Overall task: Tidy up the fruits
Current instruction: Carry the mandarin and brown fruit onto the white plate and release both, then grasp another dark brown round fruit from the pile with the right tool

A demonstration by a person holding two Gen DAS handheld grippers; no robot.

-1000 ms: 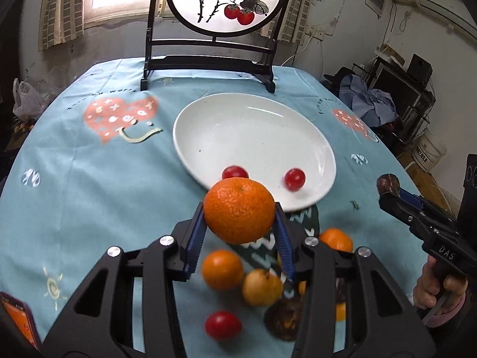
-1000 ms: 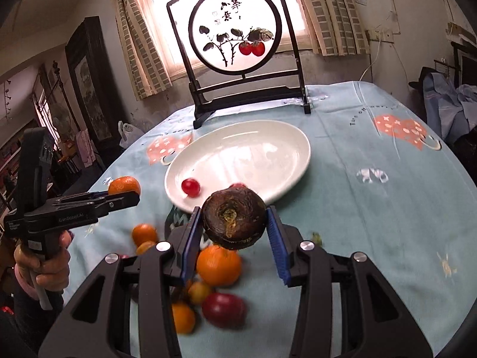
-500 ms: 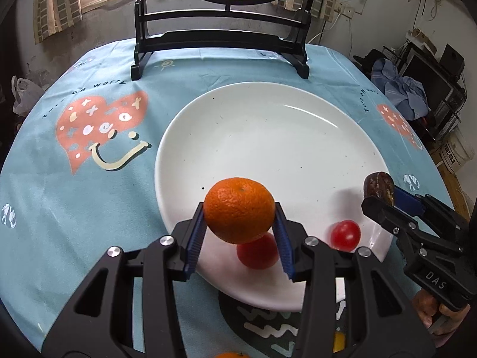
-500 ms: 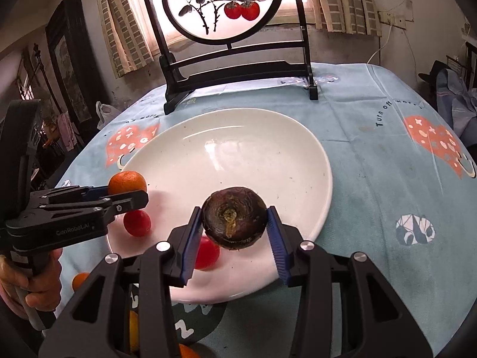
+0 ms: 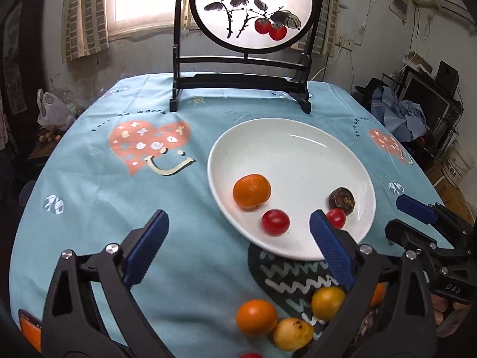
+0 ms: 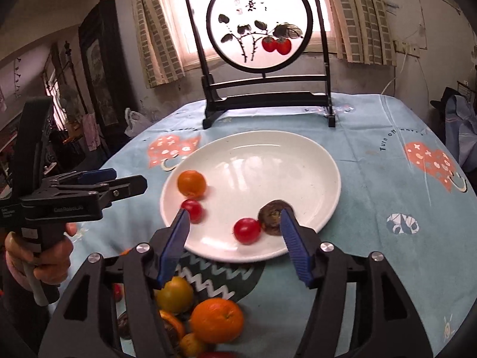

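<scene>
A white plate lies on the blue tablecloth. On it sit an orange, two cherry tomatoes and a dark brown fruit. My left gripper is open and empty, near the plate's front left edge. My right gripper is open and empty over the plate's front rim. A pile of several loose fruits lies on the cloth in front of the plate.
A black-framed round painted screen stands at the table's back. The left gripper and hand show at the left of the right wrist view. Room clutter lies beyond the right table edge.
Both grippers opened and drew back from the plate. The orange and the dark brown fruit they held now rest on the plate.
</scene>
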